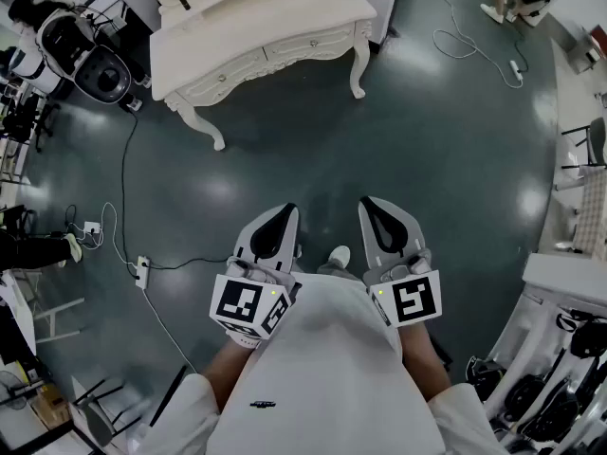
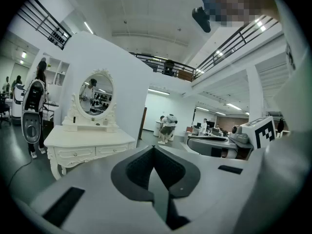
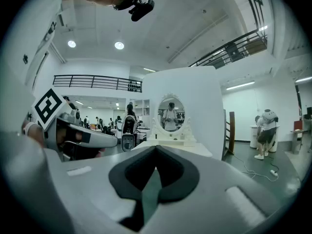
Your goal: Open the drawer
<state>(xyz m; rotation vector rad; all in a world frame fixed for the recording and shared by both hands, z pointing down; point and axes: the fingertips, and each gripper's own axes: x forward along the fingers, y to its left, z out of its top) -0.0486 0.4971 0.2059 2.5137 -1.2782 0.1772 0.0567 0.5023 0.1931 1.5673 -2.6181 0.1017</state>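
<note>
Left gripper (image 1: 285,214) and right gripper (image 1: 368,207) side by side over the dark floor (image 1: 446,150), both with jaws together and empty, white dressing table (image 1: 266,12) well ahead, drawers (image 1: 308,44) along its front edge, closed

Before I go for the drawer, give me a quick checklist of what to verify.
1. Drawers on the dressing table shut: ok.
2. Table within reach: not ok, bare floor lies between.
3. Left gripper empty: ok.
4. Right gripper empty: ok.
5. Jaws apart for a knob: not ok, both pairs are together.
6. Floor cable off the path: ok, it lies to the left.
</note>
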